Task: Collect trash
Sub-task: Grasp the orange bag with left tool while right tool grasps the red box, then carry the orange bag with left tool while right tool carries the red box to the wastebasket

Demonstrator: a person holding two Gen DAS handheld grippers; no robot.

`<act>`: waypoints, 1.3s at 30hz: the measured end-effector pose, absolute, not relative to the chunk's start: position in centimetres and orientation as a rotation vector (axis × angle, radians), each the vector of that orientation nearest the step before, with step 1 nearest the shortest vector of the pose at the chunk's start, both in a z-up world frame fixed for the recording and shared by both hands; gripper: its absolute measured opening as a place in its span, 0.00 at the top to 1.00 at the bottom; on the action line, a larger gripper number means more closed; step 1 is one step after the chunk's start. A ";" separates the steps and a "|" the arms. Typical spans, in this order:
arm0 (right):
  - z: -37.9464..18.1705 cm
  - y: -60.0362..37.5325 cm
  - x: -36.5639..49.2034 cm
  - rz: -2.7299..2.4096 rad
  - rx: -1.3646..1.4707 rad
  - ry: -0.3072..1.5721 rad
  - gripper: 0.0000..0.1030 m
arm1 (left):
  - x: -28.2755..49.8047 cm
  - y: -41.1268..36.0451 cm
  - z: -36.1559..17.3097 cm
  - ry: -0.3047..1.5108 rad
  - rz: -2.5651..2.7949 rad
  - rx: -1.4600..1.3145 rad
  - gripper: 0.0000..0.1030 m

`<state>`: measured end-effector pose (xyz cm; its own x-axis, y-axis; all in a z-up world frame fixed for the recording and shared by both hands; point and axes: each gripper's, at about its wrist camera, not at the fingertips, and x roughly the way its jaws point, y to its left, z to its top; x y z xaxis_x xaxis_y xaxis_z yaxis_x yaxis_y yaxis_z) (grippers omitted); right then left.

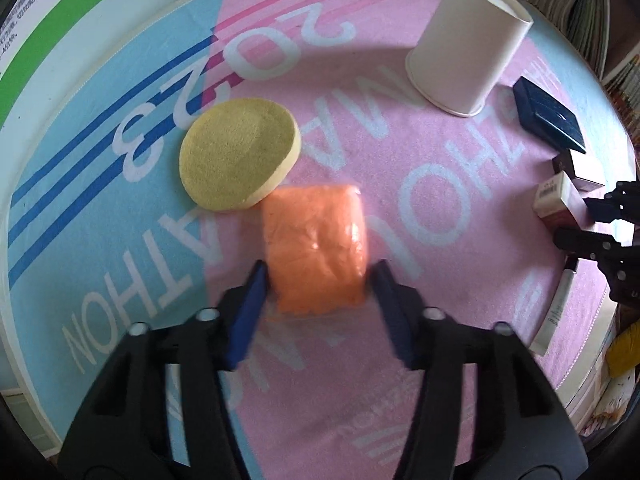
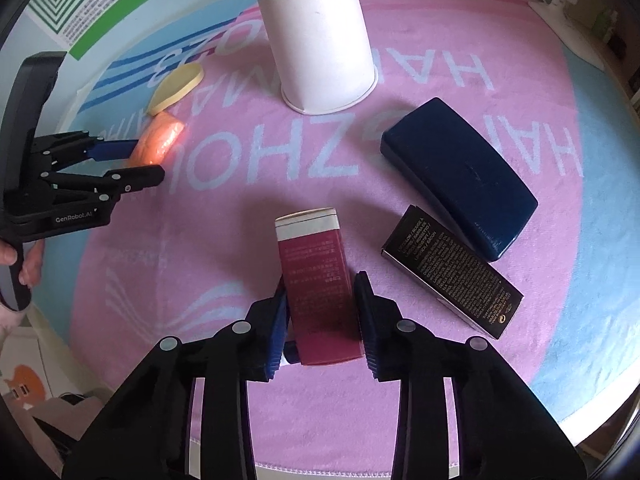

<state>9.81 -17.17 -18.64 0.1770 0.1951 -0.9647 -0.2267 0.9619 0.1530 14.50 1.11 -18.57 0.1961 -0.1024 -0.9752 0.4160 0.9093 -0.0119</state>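
Observation:
An orange plastic packet lies on the pink and blue mat, just below a round yellow sponge. My left gripper straddles the packet's near end, its blue pads pressed on both sides. The right wrist view shows that same left gripper from the side, closed on the packet. A dark red and white carton lies between the pads of my right gripper, which touch both its long sides. The right gripper also shows at the left wrist view's right edge.
An upturned white paper cup stands at the back of the mat. A dark blue case and a black printed carton lie right of the red carton. A white tube rests near the mat's edge. A hand holds the left gripper.

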 end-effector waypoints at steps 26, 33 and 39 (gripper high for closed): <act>-10.9 -22.5 2.5 0.155 0.126 1.157 0.69 | 5.7 -6.7 -10.6 1.140 -0.567 0.450 0.56; -11.4 -27.3 -4.6 -0.003 0.239 1.151 0.69 | 1.3 -12.6 -10.3 1.113 -0.748 0.546 0.56; -11.7 -30.9 -11.8 -0.165 0.354 1.131 0.69 | -3.4 -18.2 -10.4 1.076 -0.925 0.662 0.56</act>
<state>-11.78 -30.92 -11.75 0.4207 0.0494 -0.9058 0.3056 0.9324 0.1928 -3.38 -18.21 -10.37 0.1828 -0.3013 -0.9359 0.8798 0.4751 0.0189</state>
